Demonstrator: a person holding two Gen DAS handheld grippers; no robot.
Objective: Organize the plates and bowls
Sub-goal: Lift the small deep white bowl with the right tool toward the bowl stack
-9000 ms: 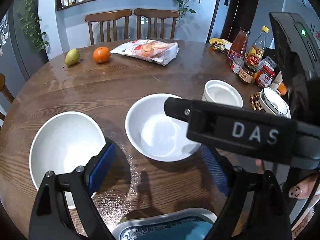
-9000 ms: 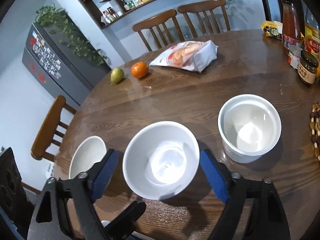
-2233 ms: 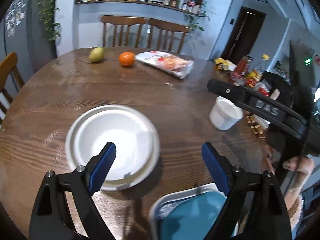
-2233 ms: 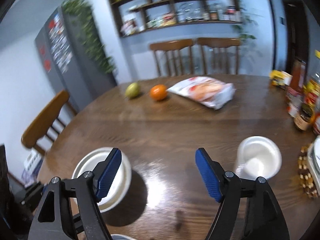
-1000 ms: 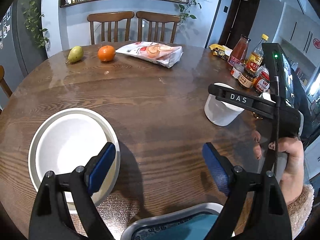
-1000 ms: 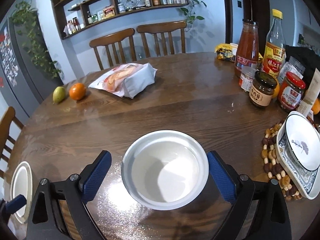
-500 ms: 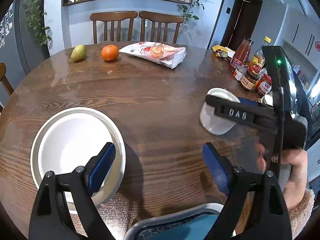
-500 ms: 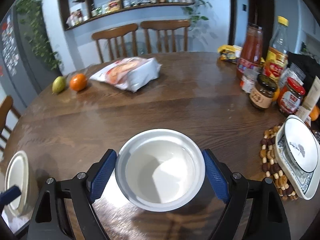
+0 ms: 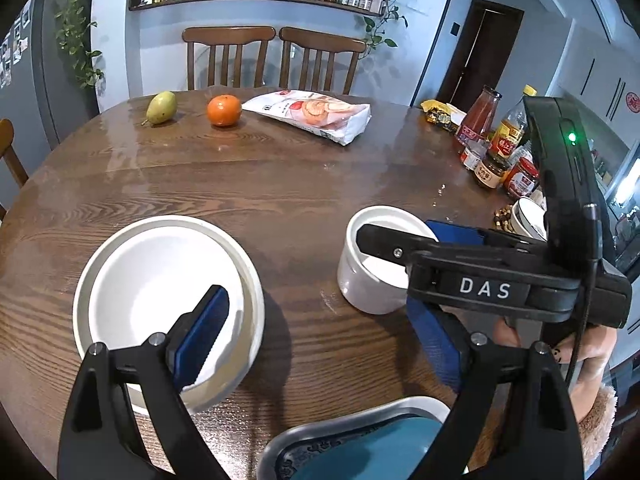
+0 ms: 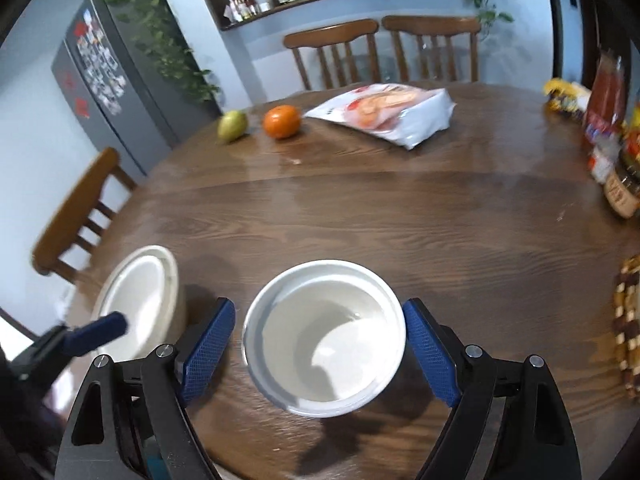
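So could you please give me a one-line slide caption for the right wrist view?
Right tongs straddle a deep white bowl on the wooden table, nested bowls waiting at left.

Across my table [image 9: 280, 184] sit a pear [image 9: 161, 107], an orange [image 9: 224, 110] and a snack bag [image 9: 310, 114] — all near the far edge. Sauce bottles and jars [image 9: 496, 148] crowd my right — two chairs [image 9: 272, 58] behind.
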